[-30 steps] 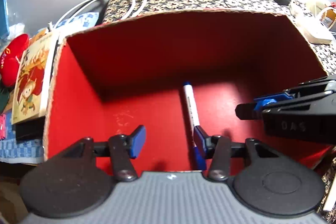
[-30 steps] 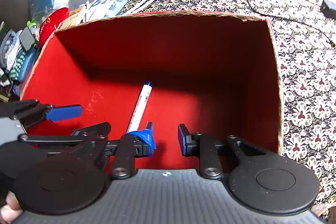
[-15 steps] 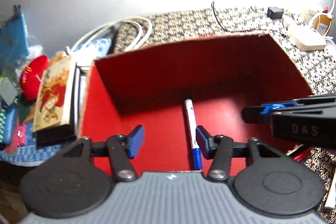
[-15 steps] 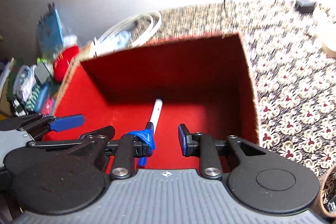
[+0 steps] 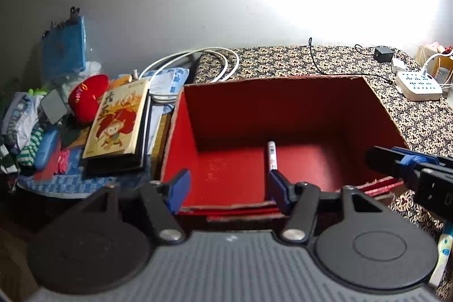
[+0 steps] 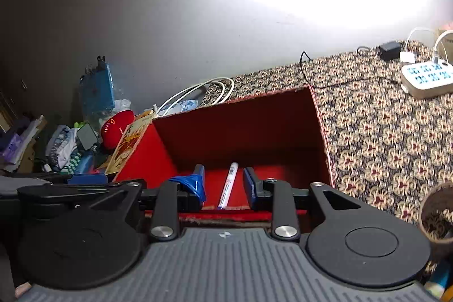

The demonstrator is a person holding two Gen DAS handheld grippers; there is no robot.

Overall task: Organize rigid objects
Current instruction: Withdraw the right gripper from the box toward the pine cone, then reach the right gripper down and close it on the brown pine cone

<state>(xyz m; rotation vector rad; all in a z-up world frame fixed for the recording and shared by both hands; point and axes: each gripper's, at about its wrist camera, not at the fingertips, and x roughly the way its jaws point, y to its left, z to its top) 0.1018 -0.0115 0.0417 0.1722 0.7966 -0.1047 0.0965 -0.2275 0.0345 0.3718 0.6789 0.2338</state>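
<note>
A red open box (image 5: 283, 109) stands on the patterned table; it also shows in the right wrist view (image 6: 243, 120). A white marker pen (image 5: 271, 154) with a blue cap lies on the box floor, also seen in the right wrist view (image 6: 228, 186). My left gripper (image 5: 226, 187) is open and empty, held above the box's near edge. My right gripper (image 6: 223, 186) is open and empty, at the near edge beside it. The right gripper's fingers (image 5: 402, 163) reach in from the right in the left wrist view.
A picture book (image 5: 119, 120), a red plush (image 5: 87, 98), a blue pouch (image 5: 63, 47) and clothes lie left of the box. White cable (image 5: 198, 61) lies behind it. A power strip (image 5: 419, 84) and charger (image 5: 383, 54) sit at the far right. A brown cup (image 6: 437, 212) stands near right.
Both grippers have pulled up and back out of the box, tilting toward the wall. The pen stays on the box floor. Both stay open.
</note>
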